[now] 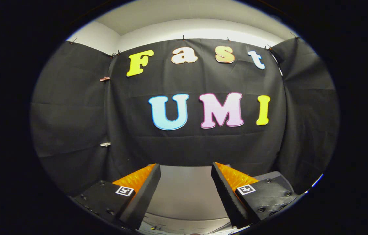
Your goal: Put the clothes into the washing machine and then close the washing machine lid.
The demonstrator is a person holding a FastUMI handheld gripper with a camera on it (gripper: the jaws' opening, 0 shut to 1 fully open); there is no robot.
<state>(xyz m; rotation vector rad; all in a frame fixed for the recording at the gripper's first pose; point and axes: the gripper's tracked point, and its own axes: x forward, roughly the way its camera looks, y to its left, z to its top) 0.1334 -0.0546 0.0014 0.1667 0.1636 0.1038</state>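
Note:
My gripper [185,173] is held level and faces the booth's black cloth wall [197,143]. Its two fingers stand well apart, open, with nothing between them. Between and below the fingers lies a pale, flat surface [187,195] that reaches to the foot of the cloth. I cannot tell from here whether it is a tabletop or part of the washing machine.
Black cloth [69,117] also hangs to the left and to the right [308,124], closing the booth on three sides. A white wall and ceiling [200,26] rise above the cloth. Small clips [104,78] hold the cloth at the left corner.

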